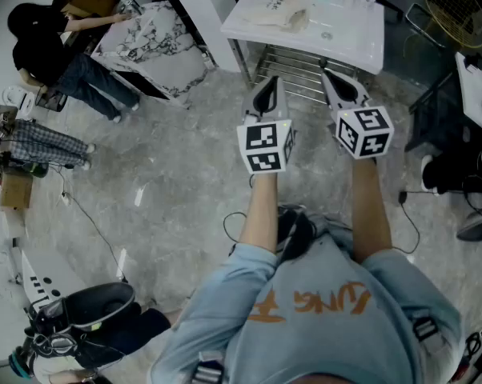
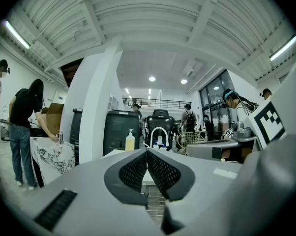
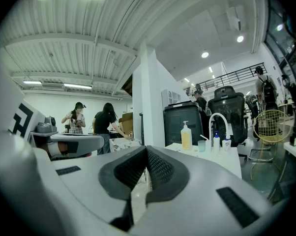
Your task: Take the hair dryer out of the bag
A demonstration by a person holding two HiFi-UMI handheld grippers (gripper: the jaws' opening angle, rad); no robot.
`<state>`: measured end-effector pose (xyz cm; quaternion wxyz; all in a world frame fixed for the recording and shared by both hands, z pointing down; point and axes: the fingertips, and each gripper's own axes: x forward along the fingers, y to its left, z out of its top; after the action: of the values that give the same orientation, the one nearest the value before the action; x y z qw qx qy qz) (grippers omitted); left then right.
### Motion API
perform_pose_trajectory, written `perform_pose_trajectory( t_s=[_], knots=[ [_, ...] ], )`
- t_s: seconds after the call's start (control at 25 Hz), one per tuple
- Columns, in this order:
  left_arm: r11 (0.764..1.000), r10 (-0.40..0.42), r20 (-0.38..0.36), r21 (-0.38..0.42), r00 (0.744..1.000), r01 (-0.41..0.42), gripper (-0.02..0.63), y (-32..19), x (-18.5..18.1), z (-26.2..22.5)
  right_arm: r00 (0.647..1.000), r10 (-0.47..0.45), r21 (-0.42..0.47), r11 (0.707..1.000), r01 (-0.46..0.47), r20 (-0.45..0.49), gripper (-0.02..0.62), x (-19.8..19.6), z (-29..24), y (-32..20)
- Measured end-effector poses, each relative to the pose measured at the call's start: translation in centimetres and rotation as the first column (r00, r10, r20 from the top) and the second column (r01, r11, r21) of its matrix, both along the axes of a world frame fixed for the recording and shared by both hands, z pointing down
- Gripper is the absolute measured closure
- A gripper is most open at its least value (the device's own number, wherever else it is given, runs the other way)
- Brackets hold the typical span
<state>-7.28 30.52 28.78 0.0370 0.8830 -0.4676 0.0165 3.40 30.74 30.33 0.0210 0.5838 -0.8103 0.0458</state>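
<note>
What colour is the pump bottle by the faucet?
Yellow pump bottle; clearest in the right gripper view.

The person wears a light blue short-sleeved T-shirt [image 1: 337, 334] with an orange print [image 1: 313, 301] across it, at the lower middle of the head view. Dark straps [image 1: 423, 328] with buckles cross its lower edge. At upper centre, the left gripper [image 1: 271, 86] and right gripper [image 1: 331, 82] are pale grey shells, each bearing a white cube with black square markers: left cube [image 1: 265, 145], right cube [image 1: 364, 132]. In the gripper views the pads [image 2: 135, 172] are black and mesh-textured, and a ribbed black strip [image 2: 54, 209] is set into the shell.
</note>
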Motion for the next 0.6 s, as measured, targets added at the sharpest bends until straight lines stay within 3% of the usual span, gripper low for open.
perform_pose_trajectory(
  t_s=[0.28,0.6],
  knots=[
    [0.999,-0.006,-0.008,0.032,1.0,0.006,0.604,-0.7,0.3,-0.2,1.0,0.004,0.0,1.0,-0.004,0.002,0.597,1.0,-0.7,-0.4],
    [1.0,-0.002,0.001,0.016,1.0,0.002,0.604,-1.5,1.2,0.4,1.0,-0.007,0.017,1.0,0.007,-0.004,0.597,1.3,-0.4,-1.0]
  ],
)
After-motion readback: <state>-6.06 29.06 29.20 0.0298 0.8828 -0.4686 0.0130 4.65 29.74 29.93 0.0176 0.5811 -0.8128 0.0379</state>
